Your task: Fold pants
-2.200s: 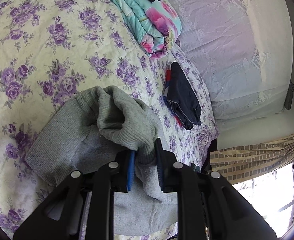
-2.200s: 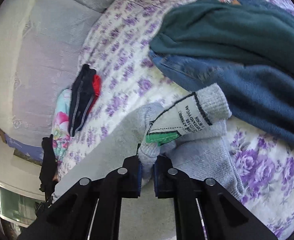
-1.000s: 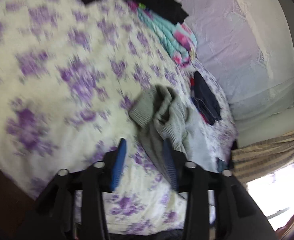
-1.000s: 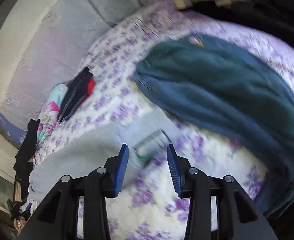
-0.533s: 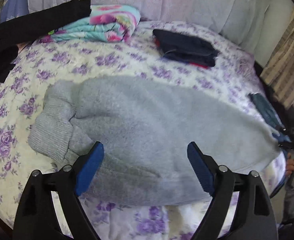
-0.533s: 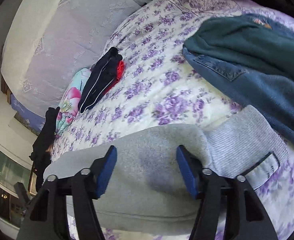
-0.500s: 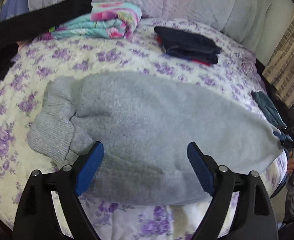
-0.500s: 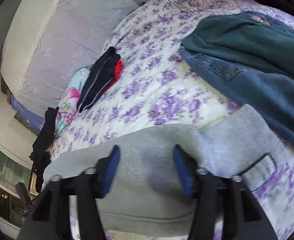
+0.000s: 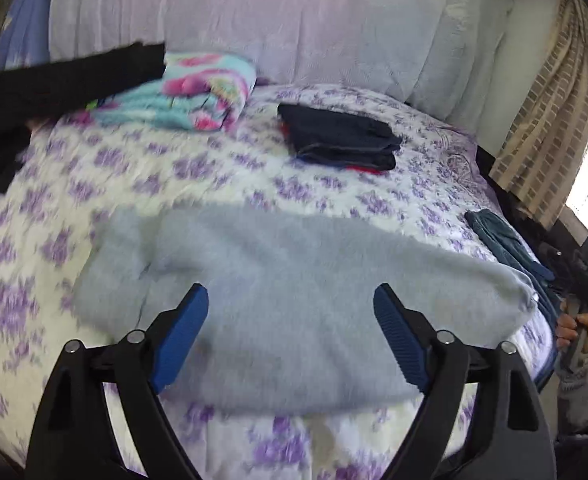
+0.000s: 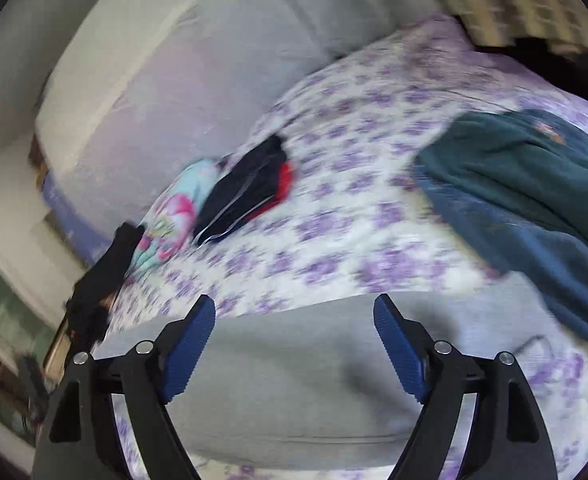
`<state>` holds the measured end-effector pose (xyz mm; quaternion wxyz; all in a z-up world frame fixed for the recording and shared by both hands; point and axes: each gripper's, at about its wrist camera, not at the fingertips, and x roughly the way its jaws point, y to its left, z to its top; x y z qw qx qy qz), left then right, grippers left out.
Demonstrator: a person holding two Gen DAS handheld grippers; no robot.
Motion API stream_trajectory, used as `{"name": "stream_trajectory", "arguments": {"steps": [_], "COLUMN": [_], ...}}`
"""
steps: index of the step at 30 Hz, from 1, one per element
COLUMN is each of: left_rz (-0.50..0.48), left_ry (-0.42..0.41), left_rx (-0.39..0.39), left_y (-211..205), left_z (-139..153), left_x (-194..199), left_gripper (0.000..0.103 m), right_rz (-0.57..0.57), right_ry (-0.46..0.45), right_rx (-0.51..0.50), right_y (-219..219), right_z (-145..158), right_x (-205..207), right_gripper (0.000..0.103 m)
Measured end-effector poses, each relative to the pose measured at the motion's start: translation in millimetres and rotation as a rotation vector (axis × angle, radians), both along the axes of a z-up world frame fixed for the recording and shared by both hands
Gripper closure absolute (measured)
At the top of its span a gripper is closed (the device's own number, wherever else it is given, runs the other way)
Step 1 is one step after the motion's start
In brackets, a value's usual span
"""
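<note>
the grey pants (image 9: 294,292) lie folded lengthwise on the bed (image 9: 213,168), left gripper (image 9: 289,332) and right gripper (image 10: 294,340) both wide and empty above them, cross-folds left, folded stack (image 9: 342,136) at one o'clock.

Right gripper (image 10: 294,344), blue-padded fingers (image 10: 189,344) spread wide with nothing between them, poised above the grey pants (image 10: 302,384), which lie flat along the near edge of the floral bedspread (image 10: 334,216). Toward the bed's right edge, a dark green garment (image 10: 534,160) overlaps blue denim (image 10: 534,240), the denim's lower border touching the pants' right end. Toward the far left, beside the pale headboard cushion (image 10: 165,72), a folded navy-and-red stack (image 10: 249,192) sits next to a turquoise-pink rolled blanket (image 10: 173,216) and a black garment (image 10: 101,280); motion blur softens all detail.
</note>
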<state>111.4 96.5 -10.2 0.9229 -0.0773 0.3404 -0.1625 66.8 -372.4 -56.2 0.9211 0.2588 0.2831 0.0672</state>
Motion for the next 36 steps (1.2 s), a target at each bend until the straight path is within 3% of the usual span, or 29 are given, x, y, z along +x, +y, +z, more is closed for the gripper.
{"name": "stream_trajectory", "arguments": {"steps": [3,7,8,10,12,14,19,21,24,27,29,33,36], "left_rz": [0.039,0.076,0.062,0.017,0.011,0.004,-0.099,-0.175,-0.247,-0.266,-0.299,-0.325,-0.328], "left_ry": [0.016,0.207,0.221,0.136,0.108,0.087,0.086,0.116,0.194,0.249,0.208,0.150,0.145], "left_rx": [-0.002,0.019,0.059,0.216,0.303,0.276,-0.046,-0.091,-0.085,-0.070,-0.044,0.068,0.037], "left_y": [-0.3,19.8,21.0,10.7,2.2,1.9,0.3,-16.3,-39.1,-43.5,-45.1,-56.1,-51.1], "left_z": [0.9,-41.1,-52.1,-60.3,-62.6,-52.0,-15.4,-19.3,-42.9,-67.4,-74.2,-79.2,-80.5], "left_x": [34.1,77.3,76.5,53.8,32.1,19.8,24.3,30.5,37.3,33.4,24.8,7.3,8.1], "left_gripper": [0.014,0.015,0.021,0.022,0.021,0.018,0.011,0.011,0.011,0.011,0.011,0.009,0.009], "right_rz": [0.076,0.046,0.036,0.051,0.066,0.111,0.363,0.501,0.624,0.708,0.745,0.870,0.964], "right_ry": [0.046,0.171,0.203,0.223,0.240,0.237,0.213,0.244,0.304,0.422,0.489,0.595,0.638], "right_rx": [-0.005,-0.051,-0.042,-0.018,-0.059,-0.046,0.144,0.188,0.169,0.144,0.130,0.220,0.276], "right_y": [28.4,36.4,31.4,24.9,28.0,32.6,69.1,100.3,146.7,189.4,208.3,236.6,252.7], "right_z": [-6.9,-42.4,-52.1,-63.6,-56.0,-41.8,1.6,11.3,12.8,-10.5,-30.4,-61.3,-68.3], "right_x": [18.8,34.7,35.5,31.7,29.8,35.5,100.3,141.8,199.6,251.0,267.8,278.3,272.7], "right_gripper": [0.016,0.016,0.016,0.017,0.017,0.017,0.014,0.013,0.013,0.013,0.013,0.013,0.012]}}
